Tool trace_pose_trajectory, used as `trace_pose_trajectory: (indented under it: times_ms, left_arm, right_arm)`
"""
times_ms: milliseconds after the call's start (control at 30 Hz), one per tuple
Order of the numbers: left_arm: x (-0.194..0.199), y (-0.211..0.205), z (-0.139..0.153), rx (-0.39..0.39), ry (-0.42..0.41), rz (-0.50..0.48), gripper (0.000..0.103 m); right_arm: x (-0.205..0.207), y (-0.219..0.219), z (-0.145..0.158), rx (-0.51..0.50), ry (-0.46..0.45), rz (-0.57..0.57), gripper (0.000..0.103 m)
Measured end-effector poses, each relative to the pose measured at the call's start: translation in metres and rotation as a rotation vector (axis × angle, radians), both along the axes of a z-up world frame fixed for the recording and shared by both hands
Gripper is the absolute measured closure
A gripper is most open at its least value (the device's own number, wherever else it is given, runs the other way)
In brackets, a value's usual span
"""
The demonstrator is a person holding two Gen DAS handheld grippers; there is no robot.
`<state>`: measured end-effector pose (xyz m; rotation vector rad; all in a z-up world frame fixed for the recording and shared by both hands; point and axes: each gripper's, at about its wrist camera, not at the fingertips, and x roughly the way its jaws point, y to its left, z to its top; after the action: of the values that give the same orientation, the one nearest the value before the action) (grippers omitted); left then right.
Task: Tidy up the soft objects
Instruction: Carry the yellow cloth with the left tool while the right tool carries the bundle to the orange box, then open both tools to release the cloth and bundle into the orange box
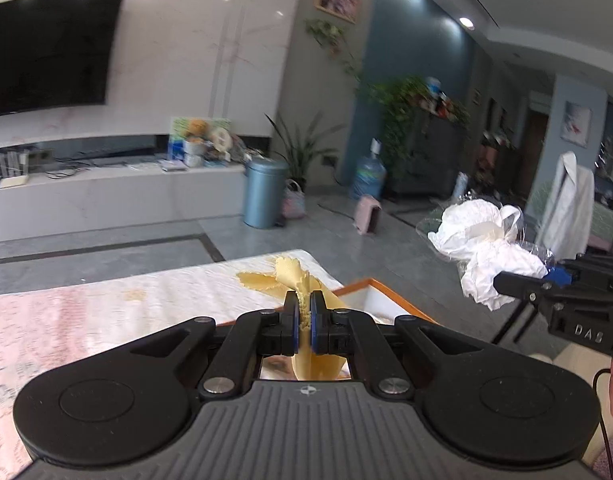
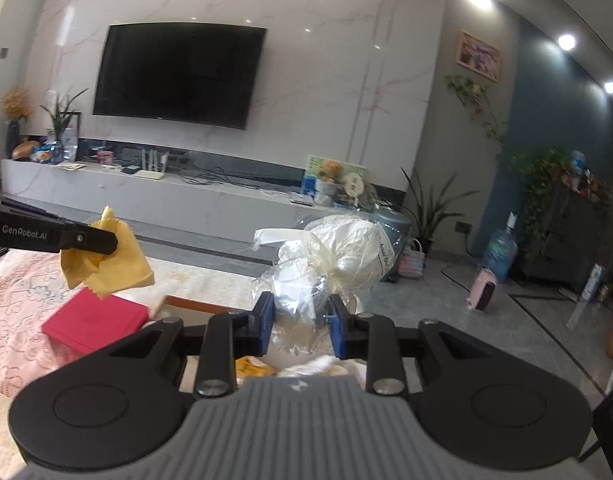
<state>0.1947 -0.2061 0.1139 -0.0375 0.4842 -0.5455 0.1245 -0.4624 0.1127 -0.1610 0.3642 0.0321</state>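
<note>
Yellow cloth: thin, pinked edges, pinched in left hand-held gripper above the lace-covered tabletop.

White bundle in clear plastic: crumpled, clamped by right hand-held gripper, at 12 o'clock.

Right view only: red box.

Orange-rimmed bin: contents unclear.

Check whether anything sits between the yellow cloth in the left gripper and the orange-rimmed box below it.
Nothing visible does. The left gripper is shut on the yellow cloth, lifted over the orange-rimmed box. The right gripper holds its white bagged bundle off to the side.
</note>
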Motion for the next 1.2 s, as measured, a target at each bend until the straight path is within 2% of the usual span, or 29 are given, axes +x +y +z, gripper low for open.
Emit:
trace_pose_trajectory:
  times_ms: [133,267,400,500,633,733,833,933,1000,1067,1200]
  left_arm:
    - [0.023,-0.025,-0.021,0.043,0.062,-0.04,0.097]
    - [0.041,-0.04,-0.046,0.121,0.102,-0.047,0.097]
    - [0.062,-0.041,-0.067,0.155,0.172,-0.03,0.097]
    - [0.076,-0.042,-0.079,0.191,0.233,-0.03,0.097]
    - [0.085,-0.051,-0.09,0.263,0.276,-0.039,0.097]
    - [0.088,-0.056,-0.096,0.288,0.293,-0.039,0.096]
    - [0.088,-0.059,-0.099,0.292,0.31,-0.046,0.093]
    - [0.086,-0.059,-0.1,0.292,0.301,-0.044,0.079]
    - [0.085,-0.058,-0.097,0.282,0.293,-0.032,0.06]
    - [0.084,-0.057,-0.091,0.265,0.281,-0.014,0.049]
    - [0.078,-0.053,-0.078,0.246,0.26,-0.008,0.043]
  right_arm:
    - [0.019,-0.017,-0.016,0.055,0.07,-0.015,0.075]
    - [0.049,-0.025,-0.045,0.089,0.2,-0.068,0.075]
    - [0.08,-0.034,-0.076,0.151,0.343,-0.128,0.075]
    - [0.099,-0.035,-0.093,0.152,0.411,-0.153,0.075]
    - [0.116,-0.028,-0.106,0.106,0.481,-0.153,0.072]
    - [0.127,-0.027,-0.115,0.097,0.55,-0.146,0.072]
    - [0.126,-0.029,-0.119,0.116,0.58,-0.147,0.071]
    - [0.122,-0.03,-0.115,0.12,0.579,-0.144,0.066]
    - [0.118,-0.03,-0.111,0.116,0.577,-0.138,0.062]
    - [0.115,-0.029,-0.107,0.112,0.572,-0.132,0.054]
    - [0.108,-0.026,-0.097,0.101,0.548,-0.132,0.038]
